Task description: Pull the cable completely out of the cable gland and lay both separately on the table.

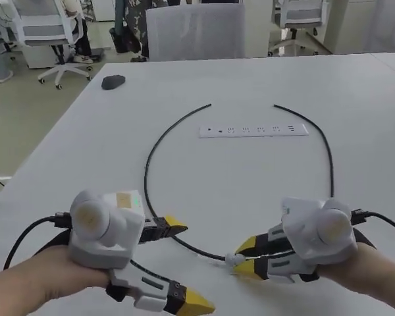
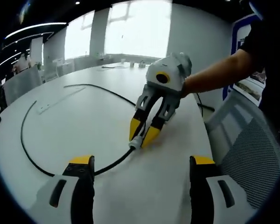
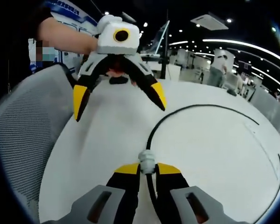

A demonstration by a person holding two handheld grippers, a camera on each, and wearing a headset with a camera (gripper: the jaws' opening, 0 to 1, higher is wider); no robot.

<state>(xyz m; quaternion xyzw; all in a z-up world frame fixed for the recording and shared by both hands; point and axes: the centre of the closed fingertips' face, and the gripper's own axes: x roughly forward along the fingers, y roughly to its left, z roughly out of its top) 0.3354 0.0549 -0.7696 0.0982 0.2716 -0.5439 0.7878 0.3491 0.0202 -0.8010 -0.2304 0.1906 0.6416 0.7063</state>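
A long black cable (image 1: 148, 158) lies in a wide loop on the white table (image 1: 250, 191). A small white cable gland (image 1: 236, 259) sits on it near the front edge. My right gripper (image 1: 245, 258) is shut on the gland, which pokes out at its yellow tips in the right gripper view as the gland (image 3: 147, 161) in the gripper (image 3: 148, 168). The cable (image 3: 177, 112) curves away from it. My left gripper (image 1: 187, 265) stands open a short way left of the gland, holding nothing. Its wide-apart jaws face the right gripper (image 2: 142, 138) and the gland (image 2: 136, 142).
A white power strip (image 1: 253, 130) lies flat inside the cable loop at mid-table. A dark mouse (image 1: 112, 81) rests near the far left edge. A grey mesh chair (image 1: 196, 31) stands behind the table. Thin black leads trail from both grippers.
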